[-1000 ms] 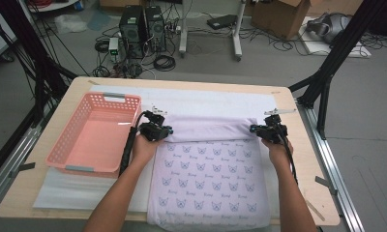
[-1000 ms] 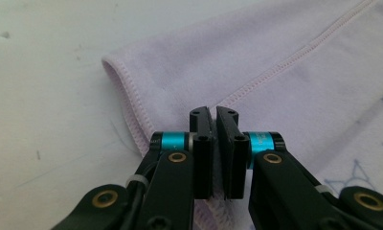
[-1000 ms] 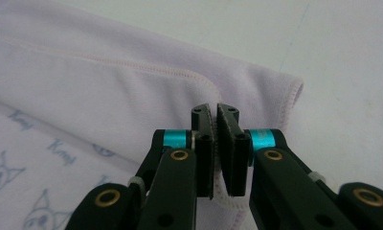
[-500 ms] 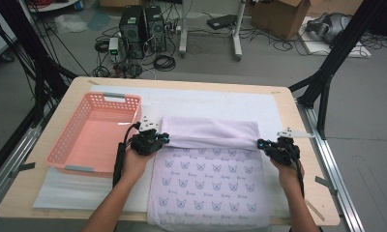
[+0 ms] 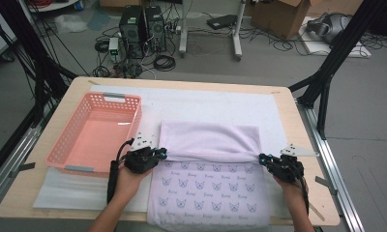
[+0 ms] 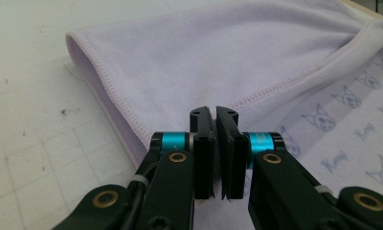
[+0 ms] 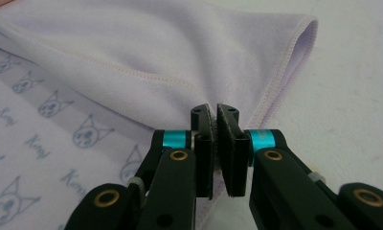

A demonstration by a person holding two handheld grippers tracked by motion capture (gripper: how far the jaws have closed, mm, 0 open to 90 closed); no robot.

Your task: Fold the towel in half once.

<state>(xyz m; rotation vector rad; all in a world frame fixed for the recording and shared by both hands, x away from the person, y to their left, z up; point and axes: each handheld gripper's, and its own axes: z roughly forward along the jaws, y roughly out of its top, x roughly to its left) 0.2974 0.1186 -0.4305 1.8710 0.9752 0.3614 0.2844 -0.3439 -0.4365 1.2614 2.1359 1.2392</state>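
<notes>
White mat (image 5: 206, 104) covering wooden table (image 5: 298, 145), pink basket (image 5: 97, 135) sitting at left. Lilac towel (image 5: 208, 140) lying mid-table, far half folded over printed side. I'm pinching its folded edge: my left gripper (image 5: 160, 153) clamping left corner, my right gripper (image 5: 263, 158) clamping right corner.

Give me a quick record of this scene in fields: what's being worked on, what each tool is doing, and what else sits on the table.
work item: lilac towel with a cat print, its far part folded over toward the person
left tool: shut on the towel's folded edge at the left corner
right tool: shut on the same edge at the right corner
fold state: plain reverse side faces up, printed side shows below it
other item: pink basket, left of the towel, nothing in it
surface: white mat on a wooden table
</notes>
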